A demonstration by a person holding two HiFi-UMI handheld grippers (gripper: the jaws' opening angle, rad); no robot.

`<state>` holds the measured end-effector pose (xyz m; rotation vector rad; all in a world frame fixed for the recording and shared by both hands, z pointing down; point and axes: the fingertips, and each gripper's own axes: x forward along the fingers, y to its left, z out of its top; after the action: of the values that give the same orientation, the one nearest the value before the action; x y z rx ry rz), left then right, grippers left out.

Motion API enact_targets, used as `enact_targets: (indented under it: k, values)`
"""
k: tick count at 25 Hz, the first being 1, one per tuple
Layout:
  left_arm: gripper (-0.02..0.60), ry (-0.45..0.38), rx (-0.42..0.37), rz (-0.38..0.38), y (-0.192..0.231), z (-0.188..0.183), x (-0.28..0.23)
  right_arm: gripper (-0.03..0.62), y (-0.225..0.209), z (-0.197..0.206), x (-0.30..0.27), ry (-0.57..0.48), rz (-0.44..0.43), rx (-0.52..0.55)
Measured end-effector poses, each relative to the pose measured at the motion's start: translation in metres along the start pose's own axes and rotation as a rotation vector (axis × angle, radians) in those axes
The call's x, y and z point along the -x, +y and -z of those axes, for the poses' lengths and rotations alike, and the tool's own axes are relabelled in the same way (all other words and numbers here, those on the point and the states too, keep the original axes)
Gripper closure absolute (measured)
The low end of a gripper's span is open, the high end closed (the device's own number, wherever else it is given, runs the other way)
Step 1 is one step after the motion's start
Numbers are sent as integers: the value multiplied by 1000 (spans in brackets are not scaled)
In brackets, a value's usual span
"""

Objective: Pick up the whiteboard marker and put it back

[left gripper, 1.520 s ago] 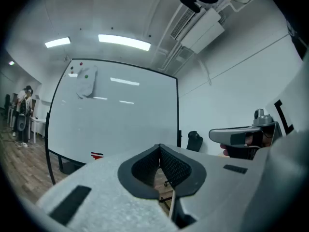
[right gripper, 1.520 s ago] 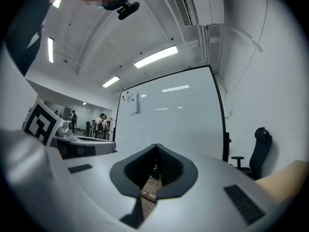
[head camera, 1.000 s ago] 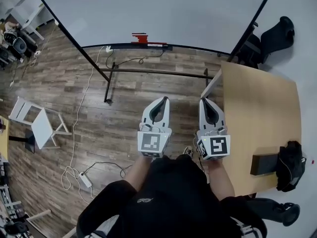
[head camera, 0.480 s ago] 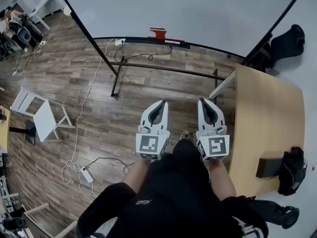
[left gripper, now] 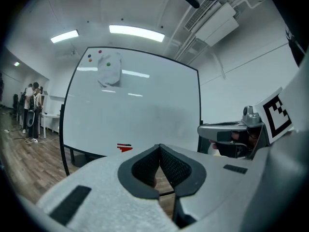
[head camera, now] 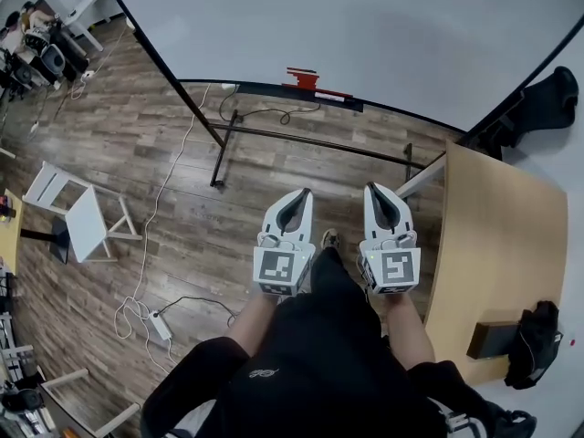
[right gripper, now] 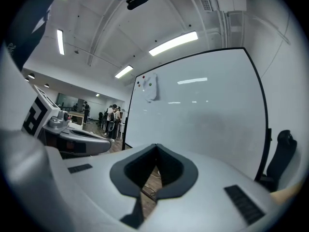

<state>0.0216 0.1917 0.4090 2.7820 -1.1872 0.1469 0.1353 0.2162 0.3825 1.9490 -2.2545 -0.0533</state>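
The red marker [head camera: 328, 92] looks parked on the whiteboard [head camera: 365, 26] ledge, well away
My left tongs [head camera: 304, 192] and right tongs [head camera: 371, 188] are both pinched together, empty. It's probably light, stiff and slick, so I'd pinch mid-barrel.

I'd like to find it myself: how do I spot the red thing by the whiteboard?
Find the big whiteboard on its black stand. A dark ledge runs along its bottom edge, and the red thing sits on it, the only bright colour there.

L hand-held gripper [head camera: 304, 194] & R hand-held gripper [head camera: 371, 190] side by side, pointing fwd, both w/ jaws together.
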Motion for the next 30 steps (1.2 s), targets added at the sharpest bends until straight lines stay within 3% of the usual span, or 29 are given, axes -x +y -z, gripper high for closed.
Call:
enact_targets:
  k: [8, 13, 17, 24, 30]
  values:
    - [575, 61, 34, -40, 23, 1, -91, 592, -60, 13, -90, 51, -70, 97]
    - [577, 114, 64, -75, 34, 11, -137, 592, -88, 31, -135, 104, -107, 59]
    - [575, 148, 69, -116, 44, 19, -159, 592, -93, 47, -162, 126, -168, 32]
    - [575, 204, 77, -153, 67, 35, -179, 592, -93, 74, -197, 230, -234, 192]
    - [577, 240, 92, -165, 96, 53, -197, 592, -93, 96, -233, 313, -249, 254]
